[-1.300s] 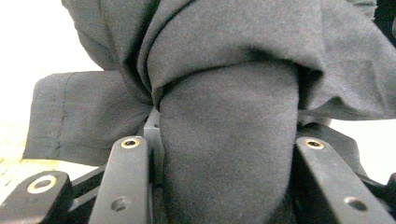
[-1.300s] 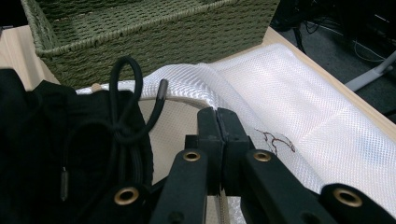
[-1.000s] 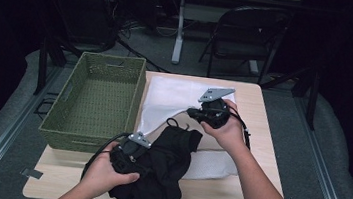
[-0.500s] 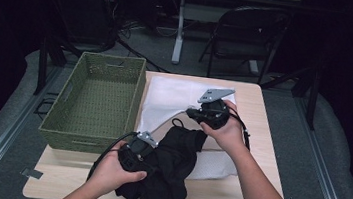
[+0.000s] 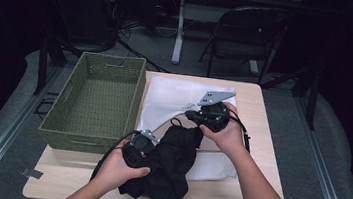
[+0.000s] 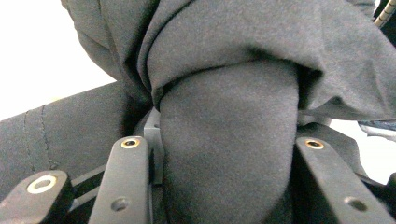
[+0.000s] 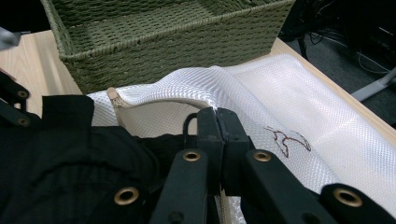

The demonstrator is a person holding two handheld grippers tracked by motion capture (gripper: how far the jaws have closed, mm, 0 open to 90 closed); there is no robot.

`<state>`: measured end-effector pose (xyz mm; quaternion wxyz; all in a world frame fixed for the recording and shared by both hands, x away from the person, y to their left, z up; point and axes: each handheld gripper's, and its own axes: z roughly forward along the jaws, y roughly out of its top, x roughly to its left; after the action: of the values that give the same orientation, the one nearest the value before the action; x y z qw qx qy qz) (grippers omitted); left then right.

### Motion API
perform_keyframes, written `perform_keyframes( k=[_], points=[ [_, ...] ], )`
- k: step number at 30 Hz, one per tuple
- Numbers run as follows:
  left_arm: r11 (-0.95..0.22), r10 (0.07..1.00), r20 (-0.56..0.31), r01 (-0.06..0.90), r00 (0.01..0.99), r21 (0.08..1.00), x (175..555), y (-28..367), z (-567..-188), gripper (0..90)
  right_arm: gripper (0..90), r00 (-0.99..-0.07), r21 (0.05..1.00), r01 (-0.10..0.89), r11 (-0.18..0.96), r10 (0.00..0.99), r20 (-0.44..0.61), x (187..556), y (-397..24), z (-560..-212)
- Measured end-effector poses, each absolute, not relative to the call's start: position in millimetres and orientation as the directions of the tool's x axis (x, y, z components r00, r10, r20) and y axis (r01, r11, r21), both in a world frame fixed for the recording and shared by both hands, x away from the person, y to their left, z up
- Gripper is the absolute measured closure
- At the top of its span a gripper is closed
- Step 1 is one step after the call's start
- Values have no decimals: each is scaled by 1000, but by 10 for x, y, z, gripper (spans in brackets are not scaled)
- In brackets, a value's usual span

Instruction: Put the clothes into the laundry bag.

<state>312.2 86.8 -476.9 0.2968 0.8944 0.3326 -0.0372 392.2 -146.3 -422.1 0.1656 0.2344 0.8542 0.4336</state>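
Observation:
A black garment [image 5: 172,167] lies bunched on the table's front half, partly over a white mesh bag [image 5: 169,98]. My left gripper [image 5: 153,156] is shut on a thick roll of that garment [image 6: 229,140], which fills the space between the jaws of the left gripper [image 6: 223,151]. My right gripper [image 5: 189,115] is shut on the lifted edge of the mesh bag [image 7: 280,102], holding its mouth raised above the black garment [image 7: 70,163]. In the right gripper view the right gripper [image 7: 218,122] has its jaws pressed together on the mesh.
A green woven basket [image 5: 55,128] stands on the table's left side, right beside the bag; its wall [image 7: 163,51] is just beyond the held edge. Bare tabletop [image 5: 259,104] lies right of the bag. A folding chair [image 5: 244,37] stands behind the table.
My left hand has shifted slightly right and lower with the black garment in its grip. The right hand and the raised bag edge have stayed still.

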Motion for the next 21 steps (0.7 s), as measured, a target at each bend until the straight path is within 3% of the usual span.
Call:
perform_keyframes(
  k=[21],
  points=[
    [-556, 620, -320, 689, 716, 465, 3356, 820, -4987, 570, 895, -839, 839, 237, 490, 538, -77, 3837, -1498, -4161]
  ],
)
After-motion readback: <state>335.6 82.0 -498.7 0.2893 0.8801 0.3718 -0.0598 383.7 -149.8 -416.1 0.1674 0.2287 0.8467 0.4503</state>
